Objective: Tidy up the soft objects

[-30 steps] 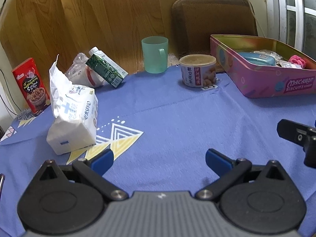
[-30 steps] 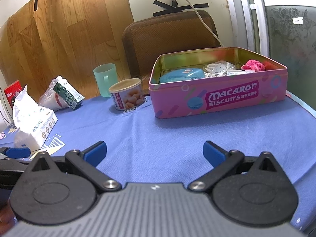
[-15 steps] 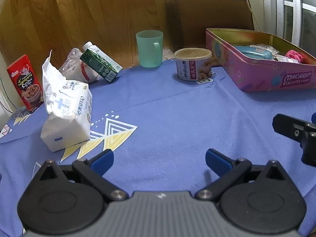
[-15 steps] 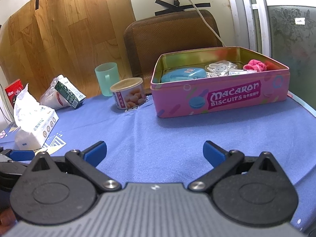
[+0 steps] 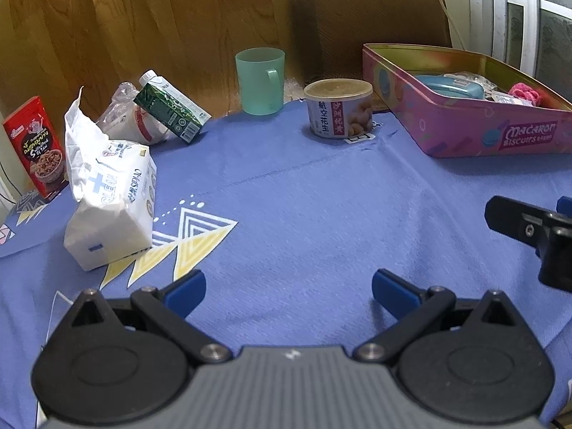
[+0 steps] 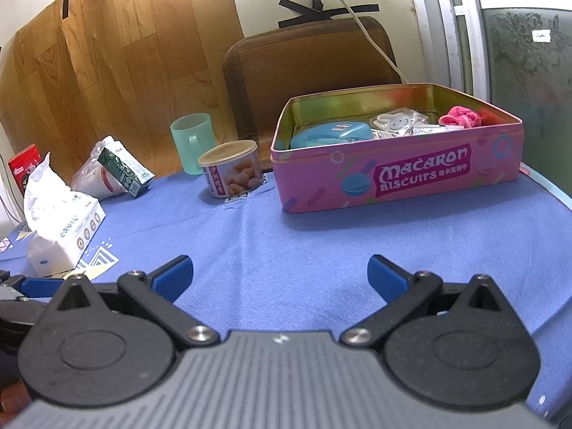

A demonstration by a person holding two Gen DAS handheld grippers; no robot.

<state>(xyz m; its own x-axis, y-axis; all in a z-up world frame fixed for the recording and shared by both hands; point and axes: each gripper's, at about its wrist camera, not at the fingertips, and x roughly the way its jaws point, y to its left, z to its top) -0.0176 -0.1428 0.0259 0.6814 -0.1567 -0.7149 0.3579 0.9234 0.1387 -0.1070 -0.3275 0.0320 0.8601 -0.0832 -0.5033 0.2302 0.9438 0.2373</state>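
— Fingers first: what of the left gripper [image 5: 287, 287]?

— Spread wide, blue pads empty, hovering low over bare blue tablecloth [image 5: 321, 207]. Nothing between them, nothing touched.

— And the right gripper [image 6: 280, 273]?

— Likewise parted and empty, aimed toward the pink biscuit tin [image 6: 397, 182]. Held low and level, probably for a clear look across the table before any reach.

— Moving outward on the left?

— Nearest soft thing: the white tissue pack [image 5: 111, 211], lying on its side ahead and left, its torn top flaring upward. Behind it a crumpled clear bag [image 5: 125, 121], with a green carton [image 5: 169, 112] leaning tilted against it. Further left, upright at the cloth's edge, a red snack box [image 5: 37, 146].

— Centre and right?

— A teal mug [image 5: 261, 80] and a peanut can [image 5: 338, 107] standing near the far edge, apart from one another. Then the tin, open, already holding a blue case [image 6: 330, 134], a pink fuzzy item [image 6: 461, 118] and some clear-wrapped bits, perhaps packets, too small to tell.

— So the tin as the collecting place?

— Seems so, judging by its contents. Tissue pack likely next: well apart from the tin, on the left gripper's side. Soft bulk, so a wide grip across the body rather than at the loose flap.
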